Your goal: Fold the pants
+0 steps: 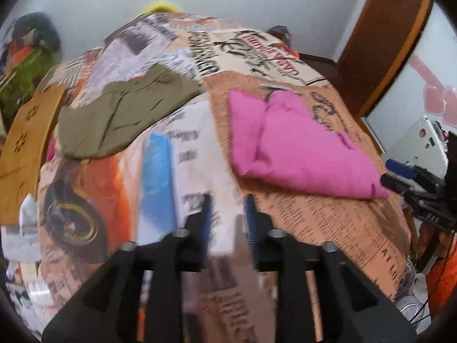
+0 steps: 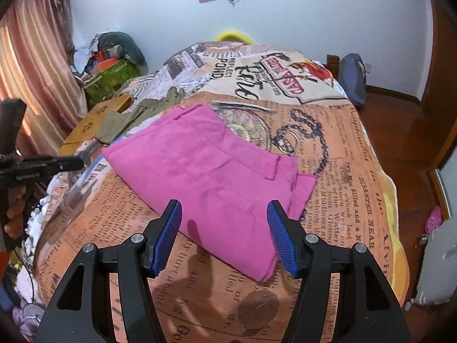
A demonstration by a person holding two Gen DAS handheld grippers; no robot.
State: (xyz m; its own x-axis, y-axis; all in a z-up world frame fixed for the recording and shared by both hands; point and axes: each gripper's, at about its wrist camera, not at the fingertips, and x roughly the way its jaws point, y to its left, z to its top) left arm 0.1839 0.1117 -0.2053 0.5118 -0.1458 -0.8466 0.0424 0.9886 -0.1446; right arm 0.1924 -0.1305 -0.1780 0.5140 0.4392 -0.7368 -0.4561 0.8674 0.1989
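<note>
Right gripper (image 2: 224, 235), jaws spread wide and empty, above the near edge of the folded pink pants (image 2: 211, 177) on the printed bedspread (image 2: 342, 200). Left gripper (image 1: 228, 223), jaws narrowly parted, empty; the pants lie ahead to its right. Judged stage: fold nearly complete; next, a final fold or smoothing. The left view is blurred.

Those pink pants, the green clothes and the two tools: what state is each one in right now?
pink pants: folded, lying flat on the bed, nothing gripping them.
olive garment: rumpled, lying beside the pink pants.
right tool: open, empty, above the pants' near edge.
left tool: slightly open, empty, blurred.
</note>
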